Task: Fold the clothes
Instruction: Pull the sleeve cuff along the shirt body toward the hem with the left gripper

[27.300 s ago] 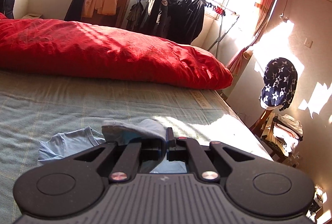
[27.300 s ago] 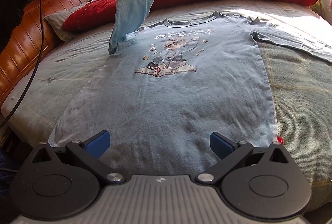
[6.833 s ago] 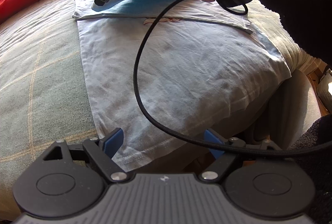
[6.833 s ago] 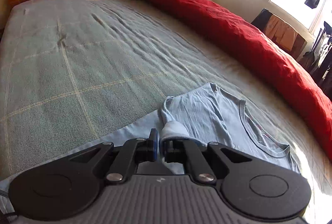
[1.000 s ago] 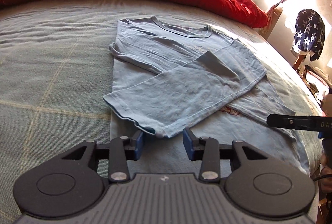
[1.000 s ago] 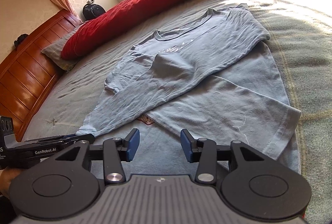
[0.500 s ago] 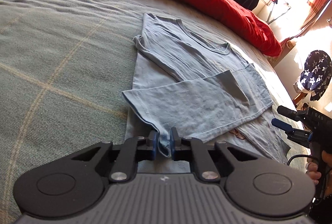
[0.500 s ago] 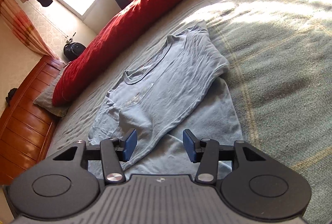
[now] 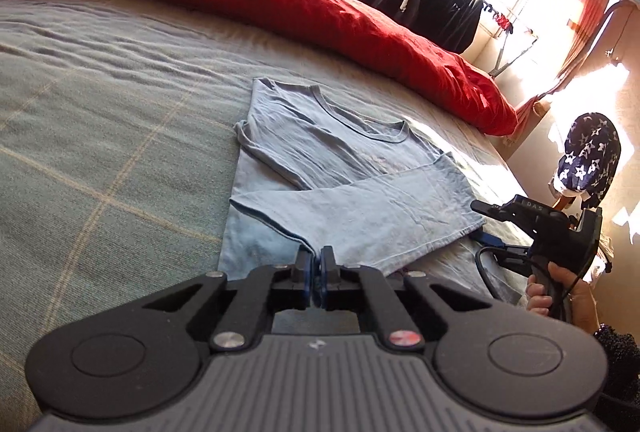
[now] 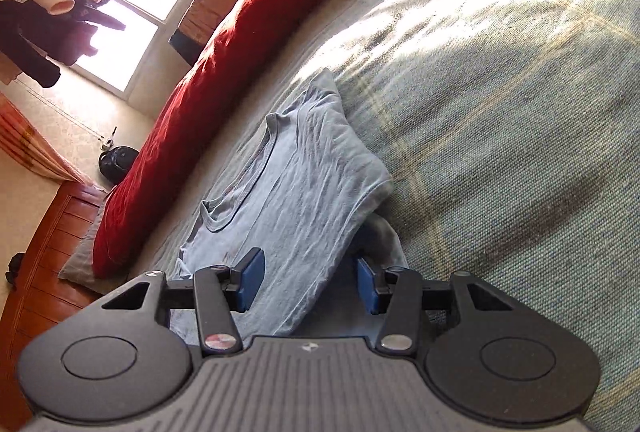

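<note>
on the grey-green checked bed cover [image 9: 100,136], seen from the left wrist camera, a light blue cotton t-shirt [image 9: 340,168] lies partly folded near the middle of the bed, its collar toward the long red duvet [image 9: 280,4] along the far edge. one side is folded across the body. the left gripper [image 9: 315,268] has its blue pads pressed together on the near hem corner of that folded flap, pinching the cloth. at the right, near the bed's edge, a person's hand [image 9: 560,292] holds the black right gripper [image 9: 490,224], its jaws apart at the shirt's right edge. dark jackets on a metal clothes rack [image 9: 436,0] hang by the bright window.

from the right wrist camera, tilted, the t-shirt [image 10: 292,200] runs away toward the red duvet [image 10: 240,52]. the right gripper [image 10: 310,282] has its blue pads [image 10: 250,284] standing half open, with the shirt's folded edge between them; whether either pad touches the cloth cannot be told. a brown wooden headboard [image 10: 44,264] shows at the left.
</note>
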`<state>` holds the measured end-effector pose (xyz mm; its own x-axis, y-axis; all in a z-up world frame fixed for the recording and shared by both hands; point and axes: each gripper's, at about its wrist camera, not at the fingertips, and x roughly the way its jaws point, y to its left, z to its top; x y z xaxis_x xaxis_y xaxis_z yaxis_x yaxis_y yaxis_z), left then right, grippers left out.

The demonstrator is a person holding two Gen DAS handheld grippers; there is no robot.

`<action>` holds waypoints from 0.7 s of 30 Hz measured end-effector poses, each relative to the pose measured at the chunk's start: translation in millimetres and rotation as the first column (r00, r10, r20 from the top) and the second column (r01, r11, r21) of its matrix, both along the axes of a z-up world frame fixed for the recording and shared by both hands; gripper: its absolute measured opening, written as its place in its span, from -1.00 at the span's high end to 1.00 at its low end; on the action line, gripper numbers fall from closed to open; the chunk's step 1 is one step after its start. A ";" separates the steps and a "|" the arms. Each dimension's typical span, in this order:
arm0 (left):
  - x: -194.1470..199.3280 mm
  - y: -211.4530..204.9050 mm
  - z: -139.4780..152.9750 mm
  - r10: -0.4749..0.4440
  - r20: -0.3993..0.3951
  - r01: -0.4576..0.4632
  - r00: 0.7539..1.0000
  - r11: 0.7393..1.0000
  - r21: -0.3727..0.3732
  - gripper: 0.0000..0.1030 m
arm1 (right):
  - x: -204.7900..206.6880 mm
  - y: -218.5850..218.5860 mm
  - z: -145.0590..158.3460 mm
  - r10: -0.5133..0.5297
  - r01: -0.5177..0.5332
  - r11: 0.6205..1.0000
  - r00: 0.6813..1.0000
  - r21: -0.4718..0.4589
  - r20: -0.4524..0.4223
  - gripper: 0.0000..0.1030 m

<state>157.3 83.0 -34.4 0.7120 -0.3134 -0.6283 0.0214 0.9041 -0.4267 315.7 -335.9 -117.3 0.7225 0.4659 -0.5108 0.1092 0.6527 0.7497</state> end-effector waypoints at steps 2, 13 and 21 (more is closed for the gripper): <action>-2.4 -0.5 -11.6 0.008 -0.032 -0.007 0.999 1.000 0.011 0.96 | 0.3 0.1 -0.9 -0.017 0.017 1.000 1.000 -0.011 0.003 0.13; -8.1 -4.7 -26.9 -0.004 -0.074 0.007 0.997 0.999 0.036 0.93 | -3.1 -11.6 4.0 -0.028 0.027 0.995 0.999 -0.098 -0.014 0.78; -21.2 5.3 -6.0 -0.017 -0.105 0.030 0.994 0.992 0.126 0.64 | -17.5 -10.7 38.3 0.038 -0.029 0.976 0.999 -0.215 0.035 0.61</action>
